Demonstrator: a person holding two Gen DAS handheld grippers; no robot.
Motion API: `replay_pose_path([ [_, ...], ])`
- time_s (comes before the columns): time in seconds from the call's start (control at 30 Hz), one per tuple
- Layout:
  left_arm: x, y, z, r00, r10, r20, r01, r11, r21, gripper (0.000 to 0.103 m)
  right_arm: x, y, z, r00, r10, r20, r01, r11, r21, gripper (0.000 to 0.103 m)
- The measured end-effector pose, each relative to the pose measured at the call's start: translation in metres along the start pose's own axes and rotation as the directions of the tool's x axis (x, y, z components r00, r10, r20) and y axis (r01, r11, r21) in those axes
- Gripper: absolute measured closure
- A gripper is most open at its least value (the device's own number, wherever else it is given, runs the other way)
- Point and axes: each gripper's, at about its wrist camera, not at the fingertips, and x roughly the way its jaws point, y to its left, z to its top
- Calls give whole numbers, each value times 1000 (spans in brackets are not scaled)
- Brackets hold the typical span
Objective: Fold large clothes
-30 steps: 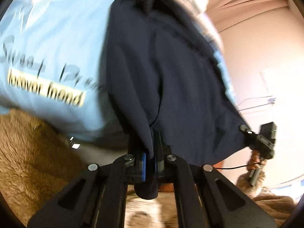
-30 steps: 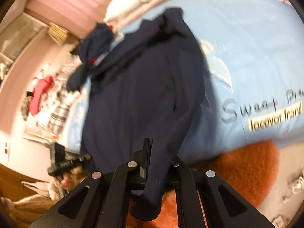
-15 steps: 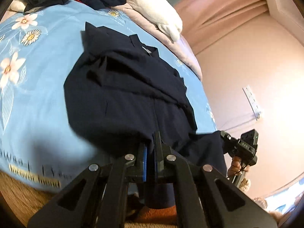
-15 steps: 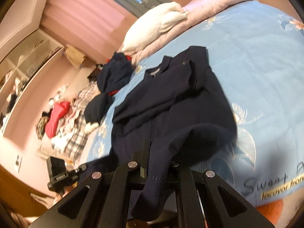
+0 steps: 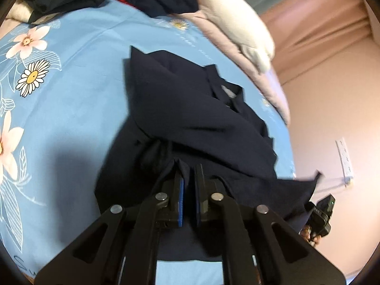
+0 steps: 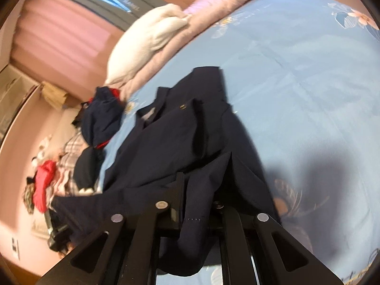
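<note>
A dark navy collared garment lies on the light blue floral bedspread, collar toward the pillows, its sleeves folded over the body. My left gripper is shut on the garment's lower hem and holds it raised over the body. My right gripper is shut on the other end of the hem of the same garment; cloth drapes over its fingers and hides the tips. The hem stretches between both grippers, and the right gripper shows at the left view's right edge.
A white pillow and pink quilt lie at the bed's head. A pile of dark and red clothes sits on the bed corner, more clothes beyond it. A pink wall with a socket is on the right.
Both grippers have carried the hem up from the foot of the bed and forward over the garment toward the collar. The lower half now folds over the upper half. The brown rug has left view.
</note>
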Motion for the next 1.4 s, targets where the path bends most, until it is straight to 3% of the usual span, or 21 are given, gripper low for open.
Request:
replay_pose_path([
  [0.1, 2, 8, 6, 1000, -4, 5, 4, 1000, -28, 90, 2, -1, 4, 998, -53, 13, 54, 999, -10, 95],
  [0.17, -2, 7, 7, 1000, 16, 21, -16, 1000, -16, 77, 0, 1, 5, 996, -85, 25, 86, 996, -38, 94],
  [0.23, -12, 5, 7, 995, 64, 74, -65, 998, 8, 64, -3, 3, 6, 993, -110, 31, 111, 992, -58, 86],
  [0.3, -21, 5, 6, 992, 72, 99, -74, 997, 17, 56, -13, 3, 8, 987, -141, 81, 147, 987, -68, 66],
  [0.4, -30, 6, 4, 992, 71, 103, -74, 997, 25, 48, -39, 7, 6, 950, -232, 207, 257, 961, -100, 55],
  [0.47, -35, 3, -1, 989, 90, 121, -96, 994, 48, 38, -49, 10, 6, 927, -289, 240, 324, 938, -125, 54],
  [0.57, -38, -5, -8, 983, 113, 143, -127, 987, 97, 30, -60, 15, 1, 901, -339, 273, 390, 906, -165, 43],
  [0.77, -34, -19, -18, 978, 143, 154, -169, 970, 172, 19, -66, 22, -11, 874, -380, 302, 454, 860, -233, 33],
  [1.03, -21, -27, -20, 982, 124, 143, -152, 968, 199, 13, -52, 25, -14, 880, -382, 281, 452, 854, -257, 33],
  [1.27, 9, -34, -18, 985, 135, 110, -157, 959, 235, 12, -23, 12, -12, 922, -336, 195, 380, 884, -274, 33],
  [1.4, 28, -32, -12, 981, 165, 98, -185, 949, 254, 12, -2, 9, -11, 927, -342, 156, 374, 880, -293, 33],
])
